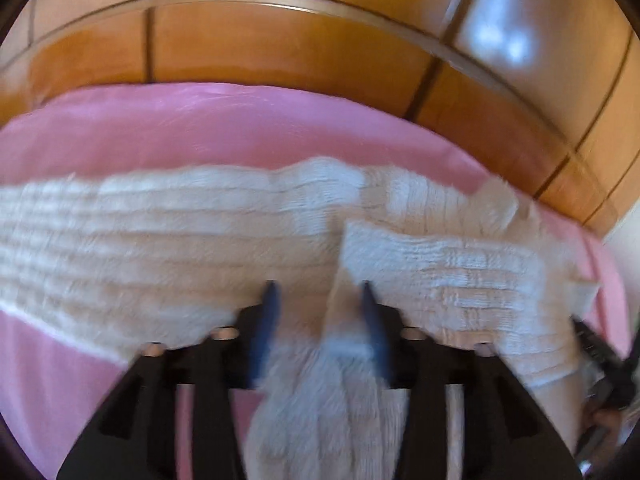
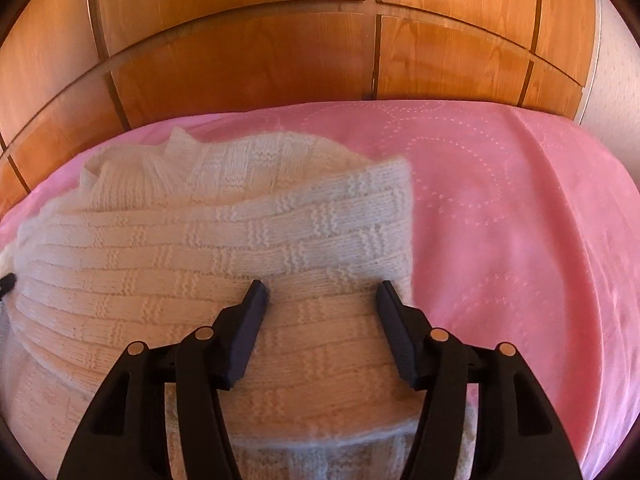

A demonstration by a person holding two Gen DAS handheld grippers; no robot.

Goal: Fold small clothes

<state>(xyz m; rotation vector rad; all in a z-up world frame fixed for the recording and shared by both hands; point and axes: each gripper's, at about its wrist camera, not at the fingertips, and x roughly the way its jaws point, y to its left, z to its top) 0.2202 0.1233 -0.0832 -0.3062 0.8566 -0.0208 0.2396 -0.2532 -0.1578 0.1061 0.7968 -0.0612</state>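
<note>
**Cream knit on the pink bed, both tools over it**

Left wrist view: we see the frame heavily blurred. The left gripper has its blue-tipped fingers part-way closed, a fold of the cream knitted garment bunched between them and running back toward the camera; whether the pads actually pinch it we cannot tell. The garment stretches sideways across the pink bedspread. Wooden wardrobe panels stand behind. At the right edge a dark object shows, too blurred to identify. We read no writing or labels.

Right wrist view: sharp. The right gripper is spread wide, its fingers over the cream knitted garment, nothing between them. Only here do we see the basket-weave stitch and a folded layer lying across the top. The pink bedspread shows dotted circle patterns, unseen from the left. The wooden wardrobe panels again stand behind. No brands or text.
</note>
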